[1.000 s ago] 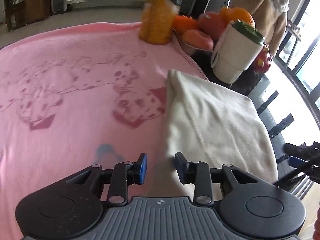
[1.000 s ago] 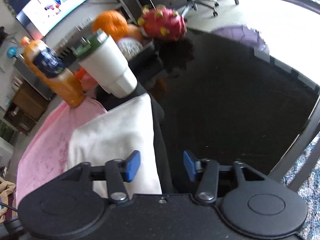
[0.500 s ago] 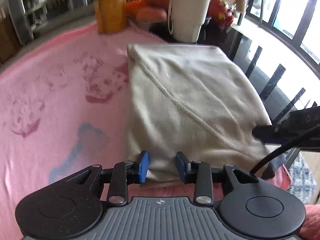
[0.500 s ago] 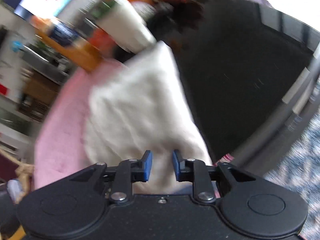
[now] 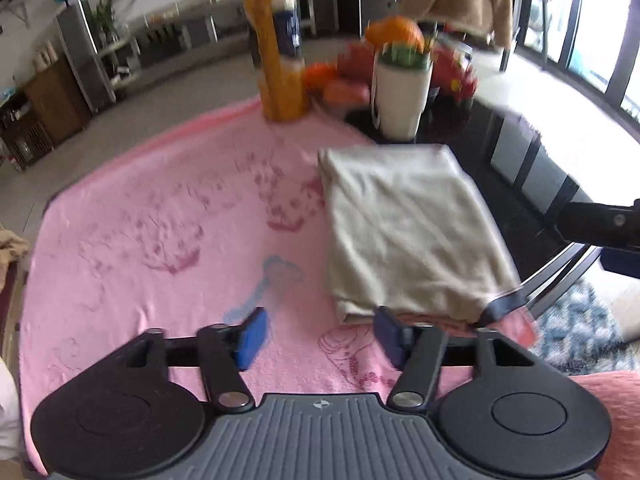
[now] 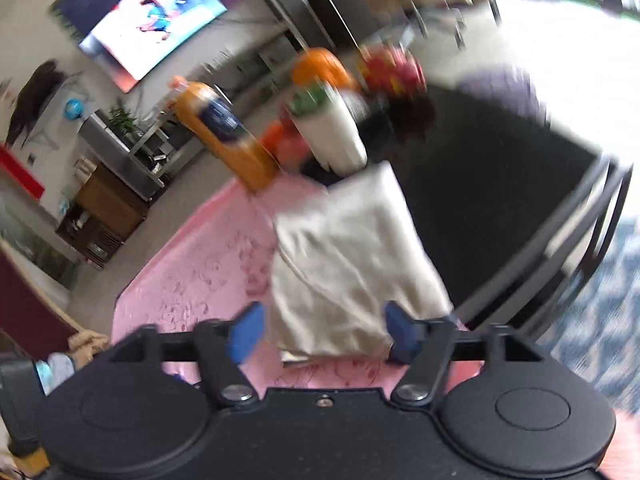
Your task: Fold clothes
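Note:
A cream folded garment [image 5: 404,228] lies flat on the right side of a pink dog-print blanket [image 5: 160,232]; it also shows in the right wrist view [image 6: 348,264]. My left gripper [image 5: 320,336] is open and empty, pulled back above the blanket just short of the garment's near edge. My right gripper [image 6: 324,334] is open and empty, held above the garment's near edge. Part of the right gripper [image 5: 600,228] shows at the right of the left wrist view.
At the back stand an orange juice bottle [image 5: 278,56], a white cup with a green lid [image 5: 400,96] and a bowl of fruit [image 5: 348,80]. The black table [image 6: 480,184] extends right of the blanket. A patterned rug [image 5: 580,324] lies on the floor.
Both grippers have opened wide and pulled back and up from the garment's near edge. The garment stays folded on the blanket.

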Motion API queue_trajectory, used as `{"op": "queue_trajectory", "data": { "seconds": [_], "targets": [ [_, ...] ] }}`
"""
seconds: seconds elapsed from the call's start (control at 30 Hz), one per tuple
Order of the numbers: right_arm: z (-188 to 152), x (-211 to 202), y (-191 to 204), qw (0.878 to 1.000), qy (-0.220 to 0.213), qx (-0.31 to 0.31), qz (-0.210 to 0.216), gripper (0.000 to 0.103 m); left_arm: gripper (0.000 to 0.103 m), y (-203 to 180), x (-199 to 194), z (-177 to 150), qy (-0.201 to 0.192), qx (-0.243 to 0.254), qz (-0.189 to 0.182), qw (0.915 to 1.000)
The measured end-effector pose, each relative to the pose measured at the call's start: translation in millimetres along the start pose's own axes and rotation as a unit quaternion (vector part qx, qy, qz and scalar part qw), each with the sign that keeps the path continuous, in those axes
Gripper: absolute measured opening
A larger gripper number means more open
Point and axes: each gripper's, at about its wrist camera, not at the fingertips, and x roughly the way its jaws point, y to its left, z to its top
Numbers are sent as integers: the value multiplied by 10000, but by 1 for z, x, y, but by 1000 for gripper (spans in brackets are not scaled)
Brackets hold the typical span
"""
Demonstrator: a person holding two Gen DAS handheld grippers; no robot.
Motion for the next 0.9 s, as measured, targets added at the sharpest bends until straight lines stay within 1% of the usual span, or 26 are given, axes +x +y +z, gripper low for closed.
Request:
{"op": "queue_trajectory", "data": {
  "seconds": [0.03, 0.1, 0.13, 0.17, 0.2, 0.37, 0.47, 0.6, 0.8, 0.9],
  "targets": [
    [2, -14, 8, 9998, -82, -188, -78, 82, 81, 2, -12, 1, -76, -51, -57, 9999],
    [3, -36, 18, 9986, -157, -455, -200, 94, 86, 4, -31, 1, -164, -135, -178, 9996],
    [2, -47, 22, 9979, -186, -567, -252, 96, 86, 4, -39, 0, -193, -152, -241, 9994],
    [1, -57, 26, 9970, -215, -678, -304, 101, 86, 4, -47, 0, -217, -161, -301, 9992],
    [-1, -63, 30, 9961, -235, -767, -370, 103, 88, 3, -54, -1, -241, -149, -353, 9990],
    [-14, -86, 44, 9895, -189, -1183, -808, 103, 95, 3, -83, -8, -413, -116, -547, 9976],
    [-19, -96, 48, 9851, -133, -1359, -1041, 103, 96, 7, -94, -12, -364, -178, -699, 9967],
    [-23, -104, 46, 9854, -22, -1309, -1087, 103, 97, 10, -103, -19, -236, -190, -871, 9957],
    [-31, -103, 51, 9826, 101, -1441, -1170, 103, 97, 8, -111, -25, -291, -69, -837, 9960],
    [-31, -106, 54, 9813, 83, -1506, -1196, 103, 97, 7, -111, -26, -290, -65, -813, 9962]
  ]
}}
